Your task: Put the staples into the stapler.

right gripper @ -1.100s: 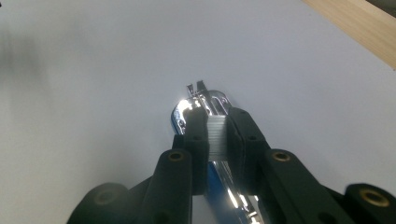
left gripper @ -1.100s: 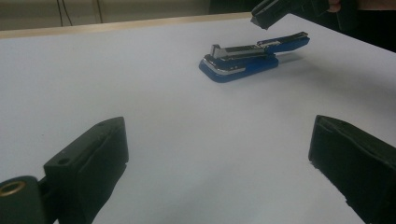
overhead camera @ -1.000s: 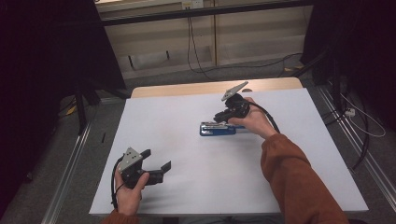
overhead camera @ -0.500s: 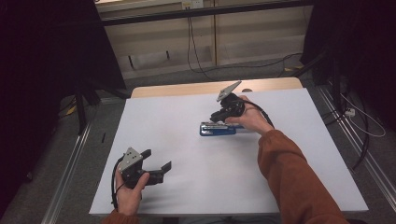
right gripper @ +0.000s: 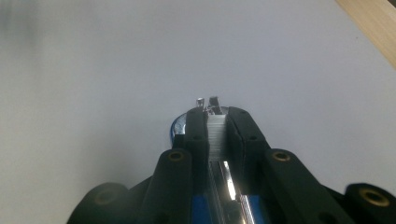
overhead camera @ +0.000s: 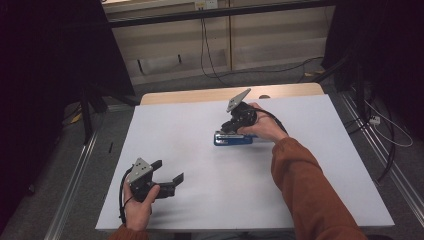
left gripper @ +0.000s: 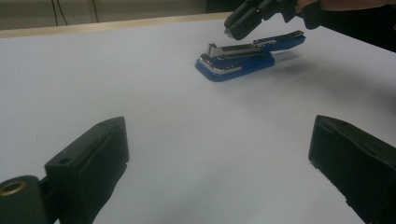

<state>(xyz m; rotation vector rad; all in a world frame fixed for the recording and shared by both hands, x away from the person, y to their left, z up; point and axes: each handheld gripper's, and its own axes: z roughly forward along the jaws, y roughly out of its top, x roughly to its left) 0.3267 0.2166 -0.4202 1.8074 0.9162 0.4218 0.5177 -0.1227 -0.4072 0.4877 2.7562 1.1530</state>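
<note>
On the white surface [overhead camera: 200,150] a blue stapler [overhead camera: 233,138] was seen lying toward the far middle, its top arm swung open so the metal staple channel was laid bare. The right tool [overhead camera: 231,126] was held above it, tilted down over the channel, with the jaws nearly closed; a pale strip of staples [right gripper: 215,135] appeared to be pinched between them, though the close view was too tight for the grip to be confirmed. The left tool [overhead camera: 167,175] was kept released, its jaws spread wide with nothing between them, low at the near left and well apart from the stapler. For the loading to be done well, the strip would likely need to be lined up with the channel before being lowered, and the blue base could be steadied by the idle tool so it was not pushed aside.
</note>
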